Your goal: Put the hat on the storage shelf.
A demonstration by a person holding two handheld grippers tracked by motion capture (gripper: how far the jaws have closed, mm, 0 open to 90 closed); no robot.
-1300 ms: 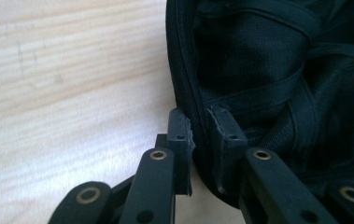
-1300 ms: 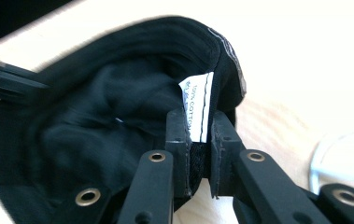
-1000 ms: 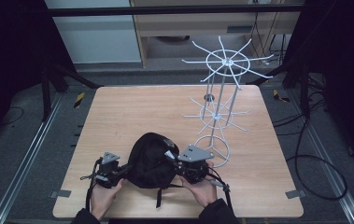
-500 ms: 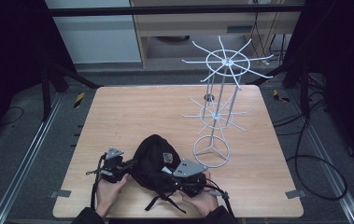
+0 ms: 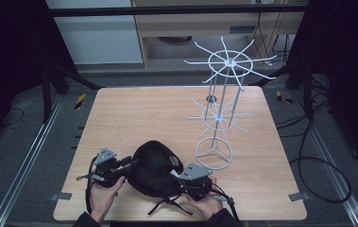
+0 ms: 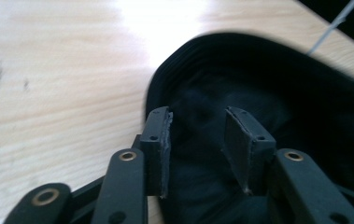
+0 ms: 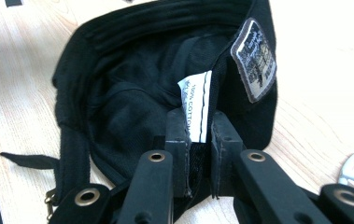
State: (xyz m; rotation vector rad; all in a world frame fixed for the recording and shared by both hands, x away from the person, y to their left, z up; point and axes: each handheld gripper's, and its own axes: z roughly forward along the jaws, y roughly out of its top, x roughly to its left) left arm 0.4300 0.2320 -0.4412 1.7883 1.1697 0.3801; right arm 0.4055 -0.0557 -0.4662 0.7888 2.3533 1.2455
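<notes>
A black cap [image 5: 154,166] lies upside down near the near edge of the tabletop [image 5: 167,113], its hollow facing up, between the two grippers. The right gripper [image 7: 198,135] comes at it from the near right: its jaws are drawn close on the cap's rim, pinching the sweatband together with a white care tag [image 7: 197,105] that stands up between them. The left gripper [image 6: 198,135] is at the cap's left side; its jaws are spread, with the dark lining of the cap showing in the gap, and they do not visibly grip any fabric.

The white tag reads "100% COTTON" along its length; smaller print beneath it is too fine to read. A grey woven patch [image 7: 255,58] is sewn on the outside of the cap beside the tag, and its writing is blurred beyond reading. A black strap [image 7: 69,158] with a small metal buckle trails from the cap's near left in the right gripper view; in the high view straps spill toward the near edge of the tabletop.

A hand holds each gripper from the near edge, both cut off at the frame's bottom. Just right of the cap and a little farther back stands a white wire rack [image 5: 221,94] with a ring base and two tiers of radiating hooks.
</notes>
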